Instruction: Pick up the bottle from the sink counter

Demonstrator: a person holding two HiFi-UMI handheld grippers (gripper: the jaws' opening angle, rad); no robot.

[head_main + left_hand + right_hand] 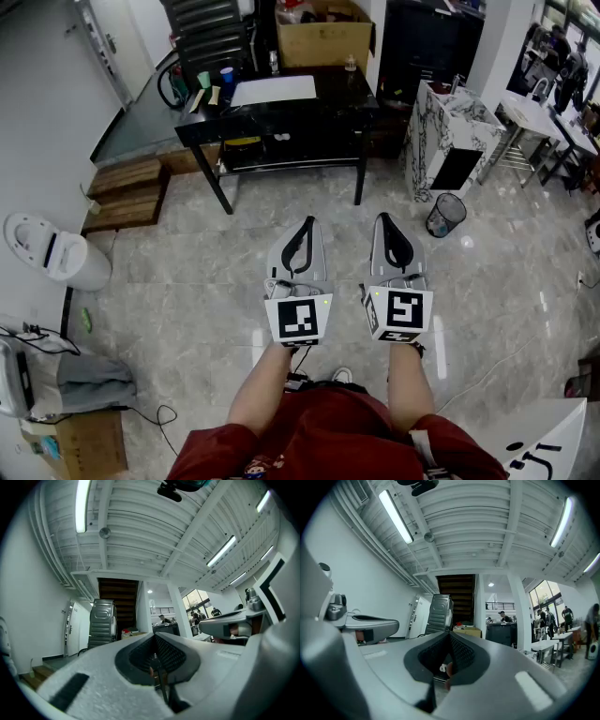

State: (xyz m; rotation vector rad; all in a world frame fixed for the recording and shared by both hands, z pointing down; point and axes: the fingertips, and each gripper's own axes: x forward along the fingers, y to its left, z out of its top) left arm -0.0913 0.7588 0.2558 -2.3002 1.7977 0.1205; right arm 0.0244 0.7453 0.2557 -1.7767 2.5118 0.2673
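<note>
Black table (281, 117), wire bin (445, 216), probably the sink counter (448, 127) ahead.

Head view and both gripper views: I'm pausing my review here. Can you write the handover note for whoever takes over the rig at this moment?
Claws: the left claw is shut and empty, held out in front over the tiled floor. The right claw is shut and empty, level beside it.
Things: the marbled sink counter stands ahead to the right, beyond the wire bin and far from both claws. The bottle is too small to pick out on it from here.
Done: nothing yet, no approach and no grasp.
Left: go to the sink counter, find the bottle, open a claw, grip it and lift it.
</note>
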